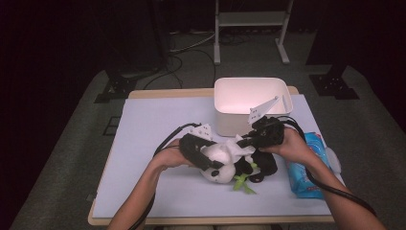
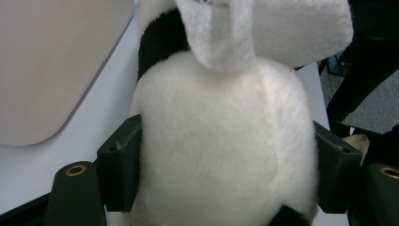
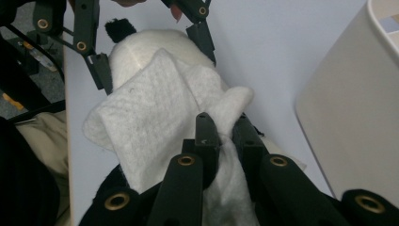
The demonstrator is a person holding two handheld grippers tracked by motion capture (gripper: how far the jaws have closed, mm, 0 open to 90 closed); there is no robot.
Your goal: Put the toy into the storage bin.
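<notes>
Here the left gripper (image 2: 226, 174) has its jaws clamped on either side of the plush panda (image 2: 221, 155), which lies on the tabletop (image 1: 158, 124). Just beyond, the right gripper (image 3: 225, 129) pinches a white cloth (image 3: 146, 117) draped over the panda.

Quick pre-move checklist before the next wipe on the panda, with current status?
1. Left gripper clamps the panda toy, fingers on both flanks: ok.
2. Right gripper pinches the white wipe: ok.
3. Wipe lies on the panda: ok.
4. White bin stands clear behind the toy: ok.
5. Wipe pack within the right hand's reach: ok.
6. Panda's underside resting on the table: cannot tell.
</notes>
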